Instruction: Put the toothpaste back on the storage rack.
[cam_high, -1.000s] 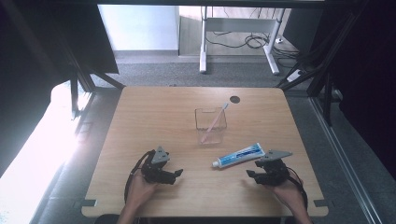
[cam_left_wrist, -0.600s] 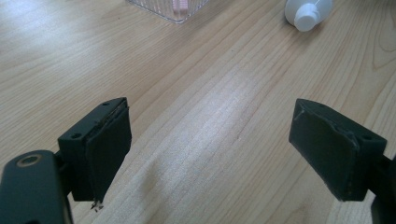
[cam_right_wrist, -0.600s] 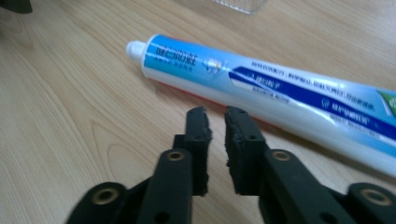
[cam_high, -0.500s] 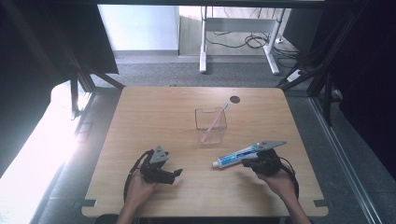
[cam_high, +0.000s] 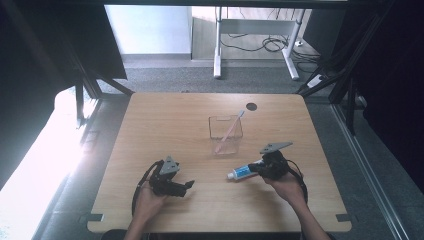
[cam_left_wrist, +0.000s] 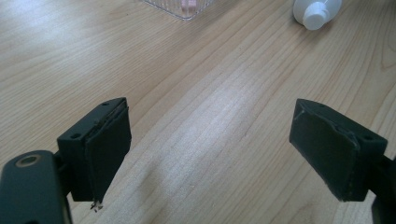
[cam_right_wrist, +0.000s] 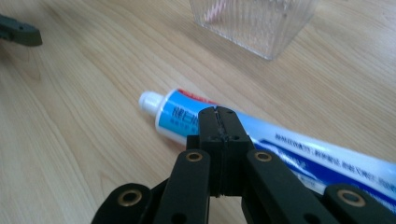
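Glossy plastic toothpaste tube (cam_right_wrist: 280, 140); clear ribbed plastic cup (cam_right_wrist: 254, 23); wood-grain table (cam_high: 165, 125)

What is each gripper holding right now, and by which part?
Nothing is held. The right gripper is shut on itself, with the toothpaste tube just beyond its tips; the left gripper stands open and empty.

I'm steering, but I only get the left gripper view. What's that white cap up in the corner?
Observer: It's the cap of a blue-and-white toothpaste tube lying on the table.
Operator: Is the other gripper grabbing it?
Observer: No. The right gripper is shut with nothing between its jaws, just over the tube.
Operator: And the clear thing at the top?
Observer: That's a clear container with a pink toothbrush leaning in it.
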